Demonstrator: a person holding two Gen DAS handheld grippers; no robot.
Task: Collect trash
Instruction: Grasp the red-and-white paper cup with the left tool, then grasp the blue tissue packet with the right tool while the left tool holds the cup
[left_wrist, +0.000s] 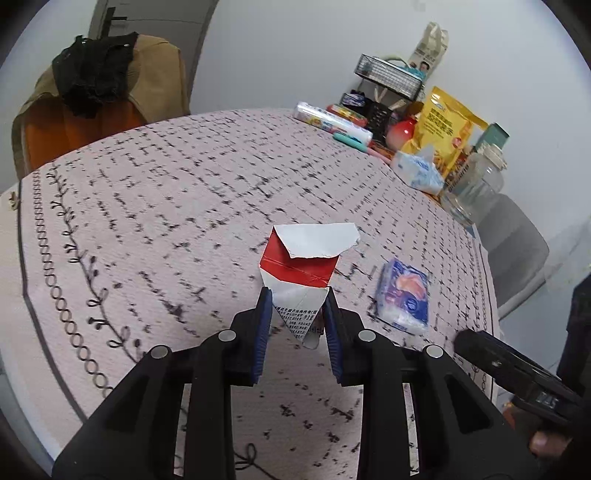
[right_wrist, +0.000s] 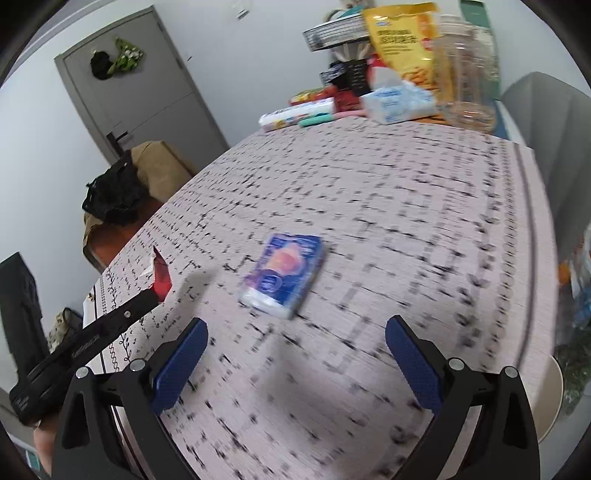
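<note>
The left tongs (left_wrist: 297, 317), nearest the lens, are clenched on the lower corner of a torn red-and-white paper carton (left_wrist: 304, 266) with small printed text, holding it upright just above the pink cloth-covered surface (left_wrist: 166, 206). The blue pads (left_wrist: 263, 325) pinch only the narrow tip, so the grip looks slight; to carry it well, keep the squeeze steady and lift without swinging, since the wide torn flap on top could tip the piece out sideways.

The right tongs (right_wrist: 295, 354) hang released, blue pads well apart, over the surface with the blue-and-white plastic pocket tissue pack (right_wrist: 284, 275) lying flat just ahead of them. If that pack counts as trash, the sensible approach is to lower the open tongs around its short sides, pads level with the surface, and close only once both pads flank it; its soft wrapper may slip otherwise.

No bin shows in either view, so where the carton should go cannot be told. The far clutter, yellow snack bag (left_wrist: 445, 129) and clear jar (left_wrist: 476, 184), sits well apart.
</note>
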